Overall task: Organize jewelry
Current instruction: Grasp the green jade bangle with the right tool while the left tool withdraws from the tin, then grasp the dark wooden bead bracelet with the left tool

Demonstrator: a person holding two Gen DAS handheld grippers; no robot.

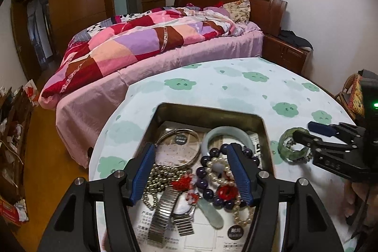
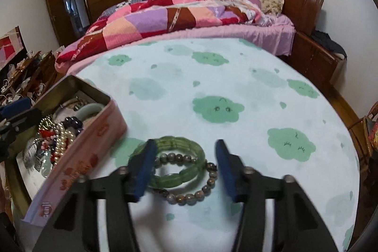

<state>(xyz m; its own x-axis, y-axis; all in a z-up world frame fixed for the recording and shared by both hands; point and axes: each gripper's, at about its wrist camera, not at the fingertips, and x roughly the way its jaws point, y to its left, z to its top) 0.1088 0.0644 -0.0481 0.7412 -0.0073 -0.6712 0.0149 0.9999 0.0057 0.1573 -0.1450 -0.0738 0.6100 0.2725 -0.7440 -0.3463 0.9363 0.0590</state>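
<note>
An open pink tin (image 2: pixel 94 145) on the round table holds a heap of jewelry: a pearl string (image 1: pixel 219 171), dark purple beads (image 1: pixel 205 181), a silver bangle (image 1: pixel 189 148), a pale jade bangle (image 1: pixel 226 134), a metal watch (image 1: pixel 165 211). My left gripper (image 1: pixel 191 167) is open, its fingers low over this heap. A green jade bracelet (image 2: pixel 186 162) and a brown bead bracelet (image 2: pixel 200 193) lie on the cloth right of the tin. My right gripper (image 2: pixel 184 167) is open, its fingers either side of them. It also shows in the left wrist view (image 1: pixel 304 134).
The table (image 2: pixel 236 77) has a pale cloth with green clouds. A bed (image 1: pixel 141 44) with a patchwork quilt stands behind it. A wooden nightstand (image 1: pixel 288 51) is at the back right. Clutter (image 1: pixel 11 134) lies on the floor at left.
</note>
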